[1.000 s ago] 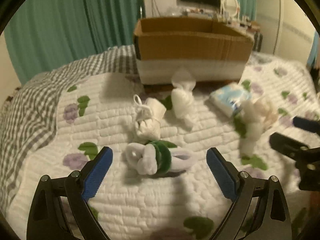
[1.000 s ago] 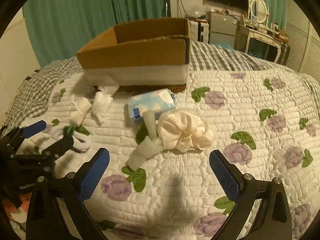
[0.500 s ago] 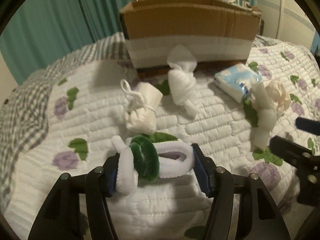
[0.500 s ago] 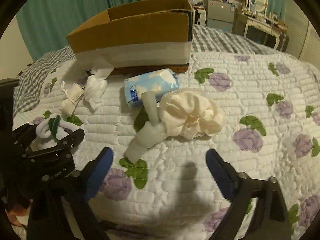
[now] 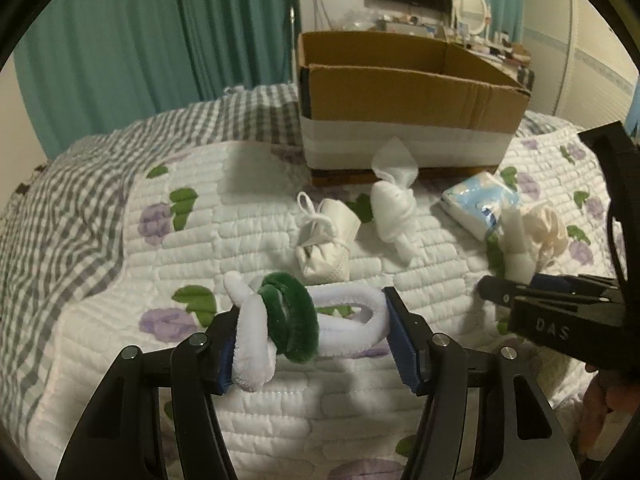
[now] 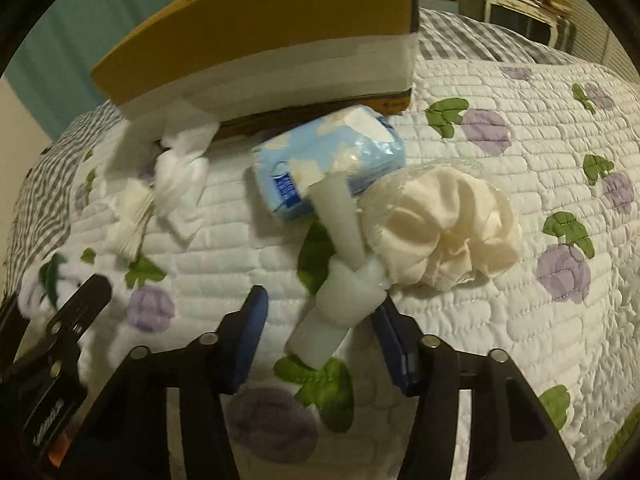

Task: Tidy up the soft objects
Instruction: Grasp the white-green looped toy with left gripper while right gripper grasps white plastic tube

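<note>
Left gripper [image 5: 308,344] grips plush toy [image 5: 288,328]; cardboard box [image 5: 408,100] seemingly bare.

Black left tongs [image 5: 310,346] and right tongs [image 6: 320,340], blue pads, silver screws, white "DAS" lettering.

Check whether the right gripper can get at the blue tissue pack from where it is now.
Probably not directly. The right gripper has the white knotted cloth between its open fingers, and that cloth, with the cream ruffled bundle, overlaps the near edge of the tissue pack. Only the pack's far side looks free.
</note>
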`<state>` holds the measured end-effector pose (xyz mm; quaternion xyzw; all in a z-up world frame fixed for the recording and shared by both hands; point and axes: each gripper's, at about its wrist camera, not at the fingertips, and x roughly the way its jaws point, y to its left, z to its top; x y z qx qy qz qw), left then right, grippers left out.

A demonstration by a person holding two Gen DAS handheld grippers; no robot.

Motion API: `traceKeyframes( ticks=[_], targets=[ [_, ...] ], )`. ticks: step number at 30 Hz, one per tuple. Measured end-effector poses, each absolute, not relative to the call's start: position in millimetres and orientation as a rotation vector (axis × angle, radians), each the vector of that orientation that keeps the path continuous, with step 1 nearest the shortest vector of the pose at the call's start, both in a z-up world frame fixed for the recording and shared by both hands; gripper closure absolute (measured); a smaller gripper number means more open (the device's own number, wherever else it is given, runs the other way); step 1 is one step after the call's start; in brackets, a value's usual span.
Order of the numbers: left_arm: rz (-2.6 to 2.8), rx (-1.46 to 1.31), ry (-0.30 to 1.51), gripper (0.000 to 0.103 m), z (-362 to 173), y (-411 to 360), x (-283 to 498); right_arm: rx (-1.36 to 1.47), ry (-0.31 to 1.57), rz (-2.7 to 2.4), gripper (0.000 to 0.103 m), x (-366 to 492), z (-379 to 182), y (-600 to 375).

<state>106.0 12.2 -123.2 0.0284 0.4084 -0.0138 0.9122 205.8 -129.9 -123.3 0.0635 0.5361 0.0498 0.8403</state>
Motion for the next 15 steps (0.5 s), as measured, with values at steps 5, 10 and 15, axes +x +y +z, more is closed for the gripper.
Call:
traceKeyframes(
  ticks=[5, 10, 15],
  targets=[
    [-0.045, 0.047, 0.834, 0.043, -121, 13, 104, 0.159, 1.113, 0.103, 0.078, 199, -122, -139],
    [-0.061, 0.036, 0.831, 0.043, -118, 11, 93, 0.128, 1.076, 0.184, 0.083, 176, -106, -137],
    [-0.053, 0.042, 0.809, 0.043, -106, 7, 77, 0.083, 1.036, 0.249, 0.084, 144, -87, -133]
  ],
)
